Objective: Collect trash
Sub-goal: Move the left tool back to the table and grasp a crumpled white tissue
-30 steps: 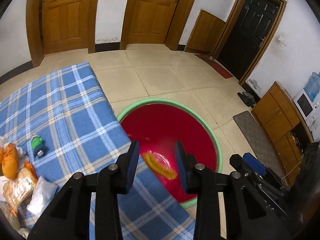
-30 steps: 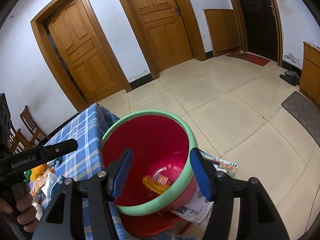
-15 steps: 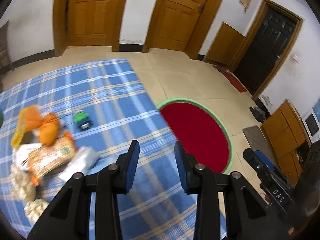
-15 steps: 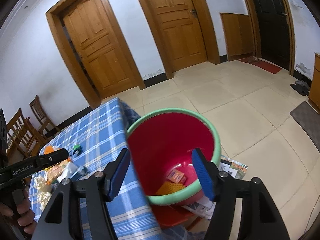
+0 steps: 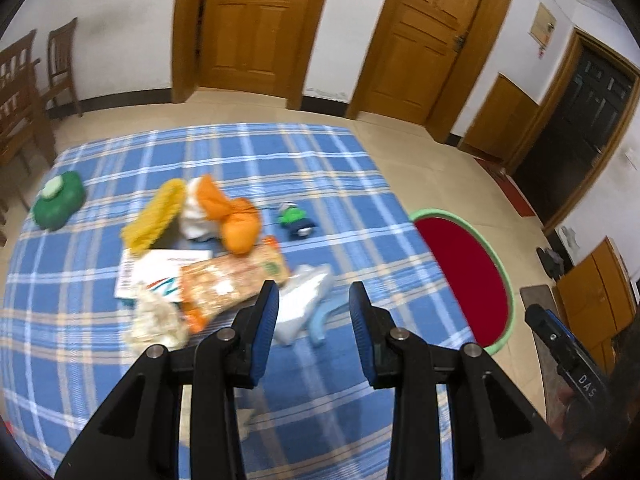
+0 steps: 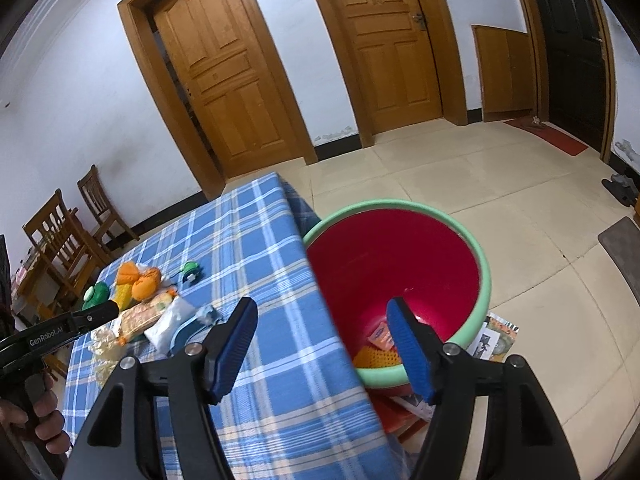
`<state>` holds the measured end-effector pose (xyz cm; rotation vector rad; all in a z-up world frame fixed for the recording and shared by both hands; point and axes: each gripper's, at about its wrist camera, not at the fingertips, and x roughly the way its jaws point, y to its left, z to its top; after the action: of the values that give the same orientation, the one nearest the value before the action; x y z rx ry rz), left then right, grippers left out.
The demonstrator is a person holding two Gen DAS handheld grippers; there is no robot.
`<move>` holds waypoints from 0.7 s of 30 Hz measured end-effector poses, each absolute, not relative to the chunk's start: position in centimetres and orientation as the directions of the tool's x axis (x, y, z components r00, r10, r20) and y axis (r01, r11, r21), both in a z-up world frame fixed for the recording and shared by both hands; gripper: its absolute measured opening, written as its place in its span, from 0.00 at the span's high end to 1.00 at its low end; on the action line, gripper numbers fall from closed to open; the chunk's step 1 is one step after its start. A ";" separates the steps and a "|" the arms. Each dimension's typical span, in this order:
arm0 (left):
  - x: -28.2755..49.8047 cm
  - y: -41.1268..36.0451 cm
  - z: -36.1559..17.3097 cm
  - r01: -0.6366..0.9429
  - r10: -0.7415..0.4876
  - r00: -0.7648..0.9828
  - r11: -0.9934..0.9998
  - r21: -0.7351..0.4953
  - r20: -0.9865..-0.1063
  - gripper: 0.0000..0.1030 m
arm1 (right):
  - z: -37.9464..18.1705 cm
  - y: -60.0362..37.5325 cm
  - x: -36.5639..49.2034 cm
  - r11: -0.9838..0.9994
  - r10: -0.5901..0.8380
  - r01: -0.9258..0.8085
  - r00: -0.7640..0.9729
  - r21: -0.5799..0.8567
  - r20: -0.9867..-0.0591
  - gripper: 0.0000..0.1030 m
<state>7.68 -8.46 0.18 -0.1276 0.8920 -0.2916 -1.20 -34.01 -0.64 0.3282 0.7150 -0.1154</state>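
Observation:
My left gripper [image 5: 313, 312] is open and empty above a blue plaid tablecloth [image 5: 224, 168]. Just ahead of its fingertips lie a clear plastic bag [image 5: 304, 292] and a light blue curved piece [image 5: 320, 320]. Left of them sit an orange snack packet [image 5: 228, 280], crumpled tissue [image 5: 154, 320], white paper [image 5: 160, 268], an orange bag [image 5: 236, 220] and a yellow net [image 5: 154, 216]. My right gripper [image 6: 324, 336] hangs over the table edge and the red bin [image 6: 484, 280], its jaws opening with nothing between them. A yellow net piece [image 6: 376, 356] and an orange packet [image 6: 380, 334] lie in the bin.
A green round container [image 5: 58, 200] and a small green and black item [image 5: 296, 220] also lie on the cloth. Wooden chairs [image 6: 60, 240] stand left of the table. Newspaper [image 6: 496, 336] lies on the tiled floor under the bin. A hand [image 6: 44, 420] holds the left gripper's handle.
The left gripper has swung away from the bin to over the trash pile on the table. The yellow net has dropped into the bin. The right gripper's jaws have widened.

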 end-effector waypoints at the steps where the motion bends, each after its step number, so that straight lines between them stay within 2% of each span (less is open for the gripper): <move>1: 7.6 -8.0 0.1 0.187 -0.295 0.595 0.956 -0.228 -0.748 0.65 | -0.7 -33.8 -1.1 0.944 0.010 0.212 0.750 0.254 -0.661 0.32; 4: 7.4 -6.5 -0.1 0.156 -0.265 0.605 0.964 -0.214 -0.751 0.65 | -0.7 -33.0 -0.9 0.948 0.015 0.201 0.747 0.247 -0.665 0.31; 9: 7.1 -4.1 -1.0 0.115 -0.237 0.598 0.971 -0.211 -0.766 0.59 | -0.8 -32.0 -0.8 0.953 0.023 0.187 0.740 0.238 -0.672 0.30; 21: 7.2 -0.7 -3.9 0.017 -0.134 0.586 0.988 -0.154 -0.799 0.57 | -1.0 -29.9 -0.5 0.963 0.034 0.161 0.725 0.217 -0.688 0.29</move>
<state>7.23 -0.68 -3.89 -0.1346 0.9411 -0.0884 -0.53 -29.92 -1.01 0.2711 0.7590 -0.0708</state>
